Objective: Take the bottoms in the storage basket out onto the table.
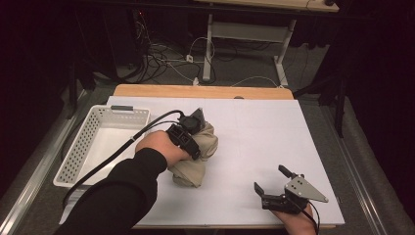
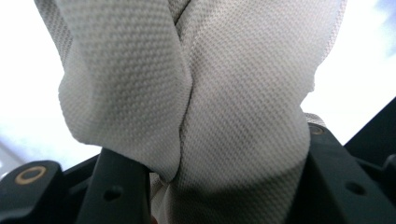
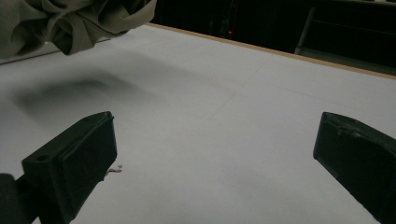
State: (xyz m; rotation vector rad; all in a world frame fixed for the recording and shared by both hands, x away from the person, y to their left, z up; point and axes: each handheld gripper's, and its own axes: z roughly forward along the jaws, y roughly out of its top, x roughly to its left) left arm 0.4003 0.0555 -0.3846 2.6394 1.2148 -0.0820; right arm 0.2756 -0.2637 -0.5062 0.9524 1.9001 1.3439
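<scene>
So I'm pinching a bunched-up beige cloth (image 2: 201,107) in my left gripper (image 1: 188,134), jaws squeezing a thick wad of it on both sides, and in the left gripper view the woven fabric is bulging right up between them. From the high view the cloth (image 1: 195,156) is sitting left of the middle of the white counter (image 1: 264,147), just beside the white basket (image 1: 78,147) at the left edge, with my hand on top of it. My right gripper (image 1: 276,183) is hanging out near the front right of the counter, well apart from the cloth, jaws spread wide with nothing but bare counter (image 3: 210,140) between them.
</scene>
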